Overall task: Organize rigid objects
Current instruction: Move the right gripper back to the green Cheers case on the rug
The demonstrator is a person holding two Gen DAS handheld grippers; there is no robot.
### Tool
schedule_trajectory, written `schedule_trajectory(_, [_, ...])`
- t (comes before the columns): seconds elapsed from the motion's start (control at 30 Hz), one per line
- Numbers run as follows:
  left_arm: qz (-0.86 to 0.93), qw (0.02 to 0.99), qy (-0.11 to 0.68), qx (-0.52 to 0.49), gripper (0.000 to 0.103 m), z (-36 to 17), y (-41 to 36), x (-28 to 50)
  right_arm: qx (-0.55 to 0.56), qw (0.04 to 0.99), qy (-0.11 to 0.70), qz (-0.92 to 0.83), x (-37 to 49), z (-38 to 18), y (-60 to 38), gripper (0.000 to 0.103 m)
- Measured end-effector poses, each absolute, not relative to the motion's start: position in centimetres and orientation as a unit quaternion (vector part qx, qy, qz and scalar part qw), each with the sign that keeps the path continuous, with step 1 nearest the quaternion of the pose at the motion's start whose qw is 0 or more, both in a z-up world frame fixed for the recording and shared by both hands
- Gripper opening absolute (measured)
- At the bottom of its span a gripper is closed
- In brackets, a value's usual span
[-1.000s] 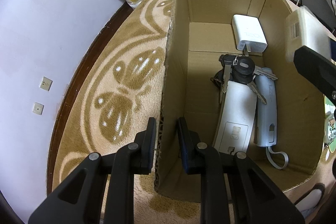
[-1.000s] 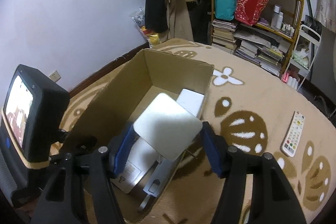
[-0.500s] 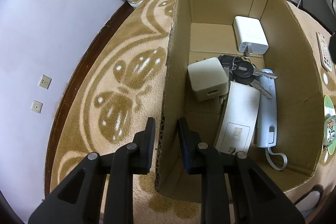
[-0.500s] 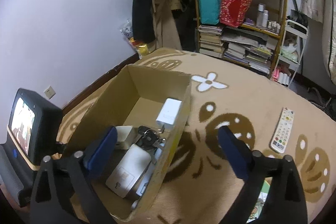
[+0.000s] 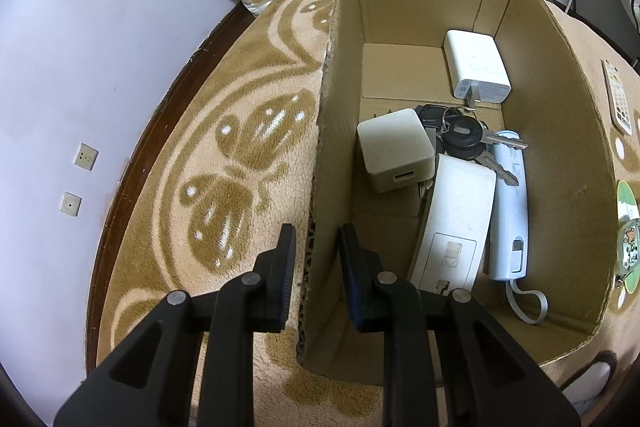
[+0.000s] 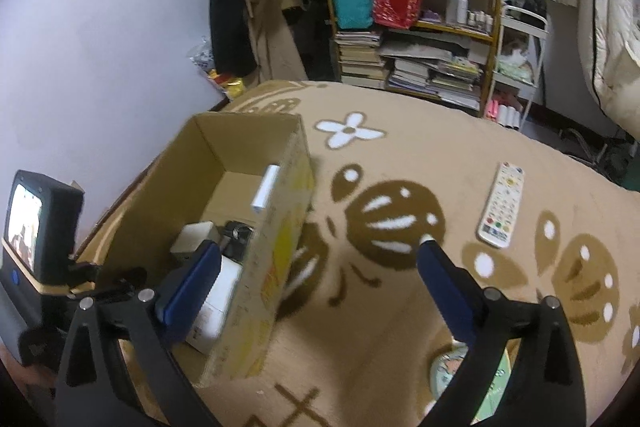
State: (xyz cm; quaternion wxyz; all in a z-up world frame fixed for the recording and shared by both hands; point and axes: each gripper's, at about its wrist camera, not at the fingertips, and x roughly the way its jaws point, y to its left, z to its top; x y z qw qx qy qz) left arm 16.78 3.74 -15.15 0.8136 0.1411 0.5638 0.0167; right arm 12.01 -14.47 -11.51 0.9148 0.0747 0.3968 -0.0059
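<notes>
Carpet [image 6: 400, 307] supports the box [image 5: 560, 131]. My left gripper [image 5: 316, 247] clamps its near-left wall, probably to steady it for loading. My right gripper [image 6: 320, 263] is spread wide, empty. Chargers, keys [image 5: 464, 137] sit inside; the remote [image 6: 502, 205] lies far right, outside.

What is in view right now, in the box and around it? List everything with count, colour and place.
cardboard box: 1, brown, on the rug
cube charger: 1, off-white, in the box, left side
flat charger: 1, white, far end of the box
keys: 1 bunch, black and silver, box centre
white device: 1, white, near end of the box
handset: 1, pale blue, beside the white device
remote control: 1, white, on the rug right of the box
rug: 1, tan and brown
shelf: 1, cluttered, by the wall
left claw: astride the box's left wall
right claw: open, empty
</notes>
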Motion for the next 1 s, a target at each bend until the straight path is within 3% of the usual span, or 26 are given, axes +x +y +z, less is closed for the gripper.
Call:
schedule_trajectory(0.93, [0.017,0.813,0.564,0.144,0.022,-15.3,3.8,16.7,0.083,0.861,0.488,-0.117,8.9,-17.4,-19.7,0.102])
schedule_trajectory(1.0, [0.017,0.813,0.564,0.144,0.022,-15.4,3.8,16.7,0.097,0.85,0.503,-0.125,8.5,-18.2,-20.3,0.094])
